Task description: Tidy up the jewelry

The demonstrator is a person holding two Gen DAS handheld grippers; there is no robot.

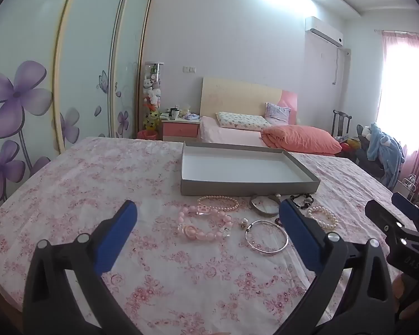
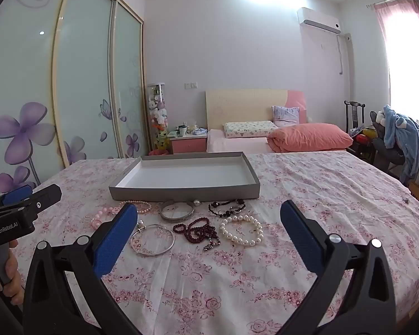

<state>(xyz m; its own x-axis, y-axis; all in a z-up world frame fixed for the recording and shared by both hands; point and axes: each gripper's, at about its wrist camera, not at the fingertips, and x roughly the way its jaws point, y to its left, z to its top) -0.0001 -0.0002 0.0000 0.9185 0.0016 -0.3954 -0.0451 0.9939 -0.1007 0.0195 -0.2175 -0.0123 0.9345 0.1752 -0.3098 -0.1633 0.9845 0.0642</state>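
Observation:
A shallow grey box with a white inside [image 1: 247, 167] [image 2: 187, 176] lies empty on the floral cloth. In front of it sit several pieces of jewelry: a pink bead bracelet [image 1: 205, 224] [image 2: 103, 213], a thin silver bangle [image 1: 266, 237] [image 2: 152, 240], a white pearl bracelet [image 2: 241, 230] [image 1: 322, 217], a dark red bead string [image 2: 198, 230], a black bead bracelet [image 2: 227, 208] [image 1: 301, 201], a wide grey bangle [image 2: 176, 211] [image 1: 264, 205] and a small pearl strand [image 1: 218, 203]. My left gripper [image 1: 208, 212] hovers open short of the pink bracelet. My right gripper [image 2: 209, 212] hovers open short of the red beads.
The table's flower-print cloth [image 2: 307, 195] stretches bare to the right. Beyond the table stand a bed with an orange pillow [image 2: 310, 138], a pink nightstand [image 2: 188, 142], sliding wardrobe doors [image 2: 83, 69] on the left and a chair with a blue garment [image 2: 402, 136] on the right.

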